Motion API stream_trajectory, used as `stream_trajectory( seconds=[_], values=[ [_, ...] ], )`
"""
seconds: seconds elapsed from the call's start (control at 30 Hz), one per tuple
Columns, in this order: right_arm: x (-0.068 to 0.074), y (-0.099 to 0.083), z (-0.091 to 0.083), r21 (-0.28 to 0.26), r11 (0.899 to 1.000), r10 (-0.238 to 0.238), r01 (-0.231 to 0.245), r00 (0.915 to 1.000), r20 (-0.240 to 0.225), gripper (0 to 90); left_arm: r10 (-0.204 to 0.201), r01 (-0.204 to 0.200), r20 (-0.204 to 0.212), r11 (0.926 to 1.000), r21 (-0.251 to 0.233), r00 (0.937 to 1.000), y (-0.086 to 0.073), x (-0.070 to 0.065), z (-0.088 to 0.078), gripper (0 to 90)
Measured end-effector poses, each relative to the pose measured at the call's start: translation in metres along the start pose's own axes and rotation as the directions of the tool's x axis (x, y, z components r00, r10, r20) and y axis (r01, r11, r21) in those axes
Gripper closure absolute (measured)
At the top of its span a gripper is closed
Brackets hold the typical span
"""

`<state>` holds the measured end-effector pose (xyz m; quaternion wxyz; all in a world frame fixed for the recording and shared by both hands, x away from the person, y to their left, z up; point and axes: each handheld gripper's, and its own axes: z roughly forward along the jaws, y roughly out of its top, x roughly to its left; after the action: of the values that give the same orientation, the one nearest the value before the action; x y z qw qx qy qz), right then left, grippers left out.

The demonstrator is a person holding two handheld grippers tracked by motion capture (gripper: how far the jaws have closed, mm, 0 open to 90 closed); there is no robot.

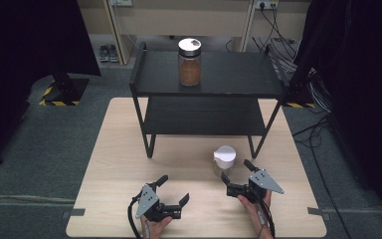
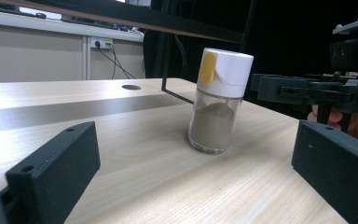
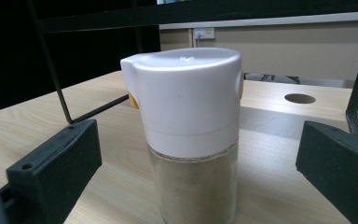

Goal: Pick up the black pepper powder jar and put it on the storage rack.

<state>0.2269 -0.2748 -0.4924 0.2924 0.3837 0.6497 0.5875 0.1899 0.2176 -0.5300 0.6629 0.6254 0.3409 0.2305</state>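
A small glass shaker (image 1: 224, 160) with a white cap stands upright on the worktop (image 1: 119, 149), long axis vertical, just in front of the black shelf rack's (image 1: 206, 87) right near leg. The right gripper (image 1: 236, 175) sits just near of it, jaws spread wide either side, not touching. The left gripper (image 1: 174, 190) rests well to the left, jaws open and empty. A brown-filled jar (image 1: 189, 62) stands on the rack's top shelf.

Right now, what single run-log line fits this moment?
right claw: open, jaws either side of white-capped spice shaker, no grip | left claw: open, idle | brown jar: on rack top shelf
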Motion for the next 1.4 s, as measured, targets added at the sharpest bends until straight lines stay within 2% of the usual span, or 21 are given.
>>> stream_trajectory(
  seconds=[0.57, 1.13, 1.4],
  values=[
    [0.005, 0.004, 0.014, 0.023, 0.999, -0.026, 0.026, 0.9997, 0.001, 0.4, -0.001, 0.001, -0.002, 1.0000, 0.001, 1.0000, 0.000, 0.000, 0.000, 0.4],
    [0.011, 0.006, 0.036, 0.042, 0.998, -0.043, 0.042, 0.9988, 0.025, 0.4, -0.004, 0.004, -0.003, 1.0000, 0.003, 1.0000, 0.000, 0.000, 0.000, 0.7],
    [0.010, 0.007, 0.040, 0.059, 0.997, -0.051, 0.049, 0.9982, 0.032, 2.2, -0.004, 0.004, -0.004, 1.0000, 0.002, 1.0000, 0.000, 0.000, -0.001, 0.7]
  ],
)
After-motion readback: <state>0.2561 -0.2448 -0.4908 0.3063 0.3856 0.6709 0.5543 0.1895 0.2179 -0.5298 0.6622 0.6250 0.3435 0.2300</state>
